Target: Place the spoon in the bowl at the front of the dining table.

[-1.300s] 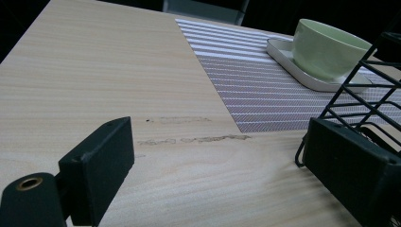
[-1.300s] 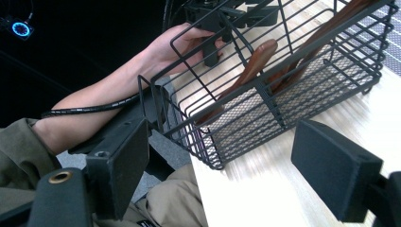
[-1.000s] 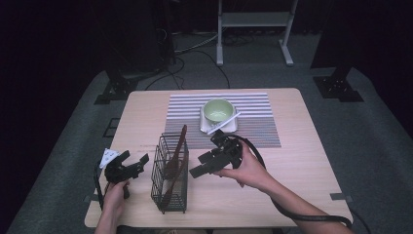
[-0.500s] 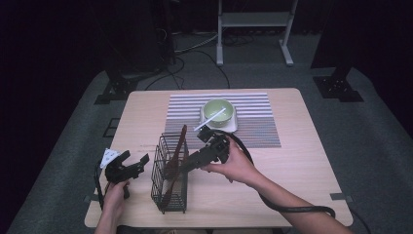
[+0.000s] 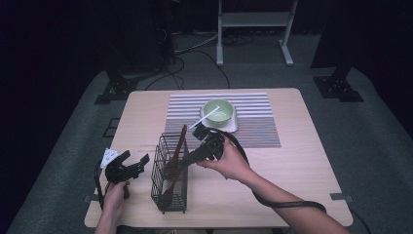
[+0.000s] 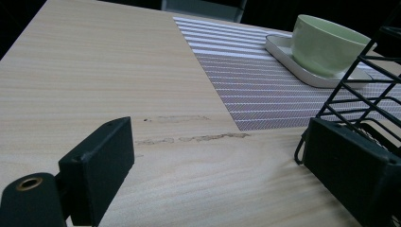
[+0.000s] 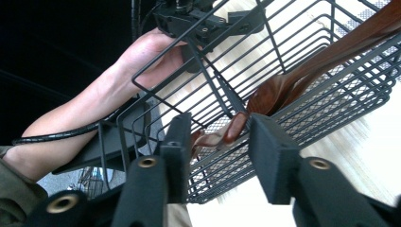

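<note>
A black wire basket point(image 5: 163, 197) stands on the wooden table point(image 5: 302, 161) and holds brown wooden utensils point(image 5: 181, 139). My right gripper point(image 5: 181, 163) reaches into the basket from its right side. In the right gripper view its jaws point(image 7: 221, 120) have just been closing. They stand on either side of the utensils' ends point(image 7: 227, 135) and some basket wires point(image 7: 326, 109), and I see no clear press. My left gripper point(image 5: 135, 158) rests open on the table left of the basket, with nothing between its jaws point(image 6: 217, 142) but bare wood.
A green bowl point(image 5: 217, 112) with a white spoon point(image 5: 204, 118) sits on a white dish point(image 5: 229, 127) on a striped mat point(image 5: 258, 117) behind the basket. The left gripper view has the bowl point(image 6: 326, 42) beyond the basket's corner point(image 6: 359, 94).
The right gripper has moved left from beside the basket into it, and its jaws have narrowed around the utensils. The left gripper has stayed put.
</note>
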`<state>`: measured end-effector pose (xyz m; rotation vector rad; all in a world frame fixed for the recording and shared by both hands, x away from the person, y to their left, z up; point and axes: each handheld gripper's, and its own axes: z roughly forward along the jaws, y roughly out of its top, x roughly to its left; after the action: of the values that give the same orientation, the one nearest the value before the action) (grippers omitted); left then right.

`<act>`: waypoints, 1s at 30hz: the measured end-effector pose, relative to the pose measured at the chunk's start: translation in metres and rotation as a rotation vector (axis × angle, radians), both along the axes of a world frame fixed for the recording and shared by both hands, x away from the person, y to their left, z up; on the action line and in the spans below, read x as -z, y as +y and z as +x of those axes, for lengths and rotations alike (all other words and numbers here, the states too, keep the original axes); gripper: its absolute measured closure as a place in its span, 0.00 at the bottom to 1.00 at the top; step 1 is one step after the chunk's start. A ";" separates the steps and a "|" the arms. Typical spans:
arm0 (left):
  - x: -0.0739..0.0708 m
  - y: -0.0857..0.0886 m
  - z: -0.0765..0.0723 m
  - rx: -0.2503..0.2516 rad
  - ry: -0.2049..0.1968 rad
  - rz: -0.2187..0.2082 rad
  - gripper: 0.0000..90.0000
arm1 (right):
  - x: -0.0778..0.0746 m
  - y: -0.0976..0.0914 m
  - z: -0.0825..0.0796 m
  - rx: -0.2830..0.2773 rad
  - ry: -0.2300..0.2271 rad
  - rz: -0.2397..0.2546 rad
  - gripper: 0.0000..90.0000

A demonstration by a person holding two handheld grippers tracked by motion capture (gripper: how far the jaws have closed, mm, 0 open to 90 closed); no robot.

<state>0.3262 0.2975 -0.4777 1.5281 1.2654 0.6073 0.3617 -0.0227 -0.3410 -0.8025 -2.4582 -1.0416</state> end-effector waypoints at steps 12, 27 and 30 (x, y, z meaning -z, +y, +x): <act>0.000 -0.001 0.000 0.000 0.001 0.005 0.10 | -0.004 -0.002 0.002 0.004 -0.003 0.025 0.92; 0.000 -0.001 0.000 -0.004 0.003 0.005 0.10 | -0.023 -0.016 0.005 0.029 -0.004 0.086 0.93; 0.000 -0.002 0.000 -0.002 0.002 0.004 0.10 | -0.027 -0.020 0.005 0.037 -0.004 0.099 0.93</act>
<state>0.3267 0.2956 -0.4777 1.5309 1.2682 0.6100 0.3669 -0.0424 -0.3139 -0.8172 -2.3824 -1.1693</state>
